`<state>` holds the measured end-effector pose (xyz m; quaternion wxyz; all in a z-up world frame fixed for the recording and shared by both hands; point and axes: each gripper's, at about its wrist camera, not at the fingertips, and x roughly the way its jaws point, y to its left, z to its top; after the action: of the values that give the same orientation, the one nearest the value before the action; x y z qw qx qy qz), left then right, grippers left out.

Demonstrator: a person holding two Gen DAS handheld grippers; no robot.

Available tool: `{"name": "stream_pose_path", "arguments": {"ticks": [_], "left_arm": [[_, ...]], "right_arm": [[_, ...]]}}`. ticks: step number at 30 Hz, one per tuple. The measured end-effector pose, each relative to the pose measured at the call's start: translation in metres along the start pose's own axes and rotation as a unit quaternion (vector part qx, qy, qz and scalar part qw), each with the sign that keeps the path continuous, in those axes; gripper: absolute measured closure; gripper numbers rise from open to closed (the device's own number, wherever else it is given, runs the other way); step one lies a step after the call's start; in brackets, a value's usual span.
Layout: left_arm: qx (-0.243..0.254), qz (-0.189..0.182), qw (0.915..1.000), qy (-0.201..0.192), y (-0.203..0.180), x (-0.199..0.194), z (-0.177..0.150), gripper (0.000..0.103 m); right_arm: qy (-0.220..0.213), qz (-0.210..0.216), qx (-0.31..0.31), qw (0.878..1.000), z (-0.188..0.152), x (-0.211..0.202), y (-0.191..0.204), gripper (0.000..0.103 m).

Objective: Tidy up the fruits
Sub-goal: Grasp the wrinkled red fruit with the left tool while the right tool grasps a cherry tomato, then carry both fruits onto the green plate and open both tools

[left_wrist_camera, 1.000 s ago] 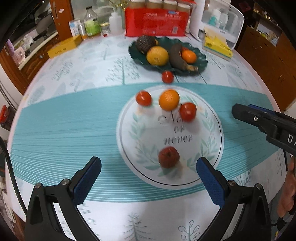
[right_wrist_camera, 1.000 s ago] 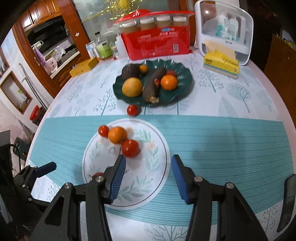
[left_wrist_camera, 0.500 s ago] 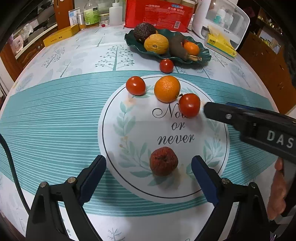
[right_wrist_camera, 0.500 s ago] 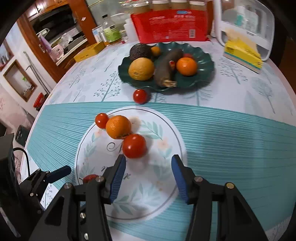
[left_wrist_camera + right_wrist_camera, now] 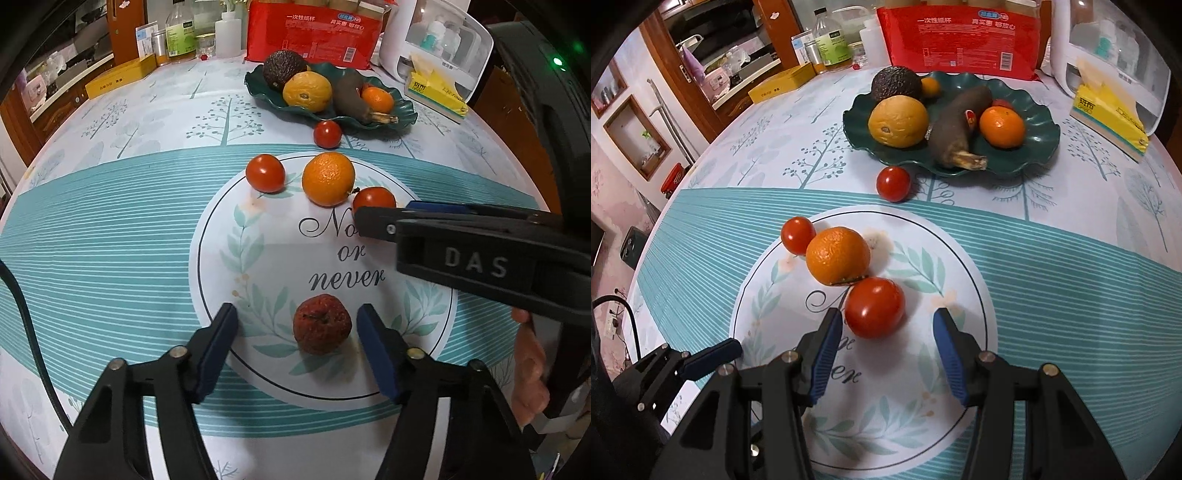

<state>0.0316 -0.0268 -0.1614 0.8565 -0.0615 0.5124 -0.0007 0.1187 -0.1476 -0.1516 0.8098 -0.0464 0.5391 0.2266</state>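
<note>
A wrinkled dark-red fruit lies on the tablecloth's round print. My left gripper straddles it with jaws closing; the right pad is close, the left pad stands apart. A large tomato sits just ahead of my open right gripper, near its left finger and untouched. In the left wrist view the right gripper partly hides that tomato. An orange and a small tomato lie beyond. Another tomato rests beside the green plate, which holds several fruits.
A red paper-cup pack, bottles and a yellow box line the table's far edge. A yellow tissue pack and a white container stand at the far right. A person's hand holds the right gripper.
My left gripper sank toward the wrinkled fruit and its jaws narrowed around it. The right gripper came down toward the large tomato with its opening unchanged.
</note>
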Motion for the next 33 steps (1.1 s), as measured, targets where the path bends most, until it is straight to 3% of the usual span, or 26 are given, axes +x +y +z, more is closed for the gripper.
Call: {"name": "stream_pose_path", "arguments": {"ticks": [9, 14, 22, 33], "left_arm": [[0.008, -0.013, 0.9999, -0.001, 0.0, -0.003, -0.002, 0.074], [0.006, -0.019, 0.9998, 0.003, 0.002, -0.004, -0.003, 0.075], [0.001, -0.025, 0.9996, 0.016, 0.008, -0.012, -0.003, 0.075], [-0.004, -0.034, 0.9994, -0.003, 0.01, -0.067, 0.024, 0.075]], "right_arm": [[-0.005, -0.021, -0.024, 0.999, 0.001, 0.009, 0.01, 0.051], [-0.012, -0.021, -0.033, 0.999, 0.0, 0.01, 0.013, 0.069], [0.0, -0.015, -0.024, 1.0, -0.012, 0.0, 0.01, 0.07], [0.001, 0.004, -0.007, 1.0, -0.033, -0.051, 0.009, 0.07]]}}
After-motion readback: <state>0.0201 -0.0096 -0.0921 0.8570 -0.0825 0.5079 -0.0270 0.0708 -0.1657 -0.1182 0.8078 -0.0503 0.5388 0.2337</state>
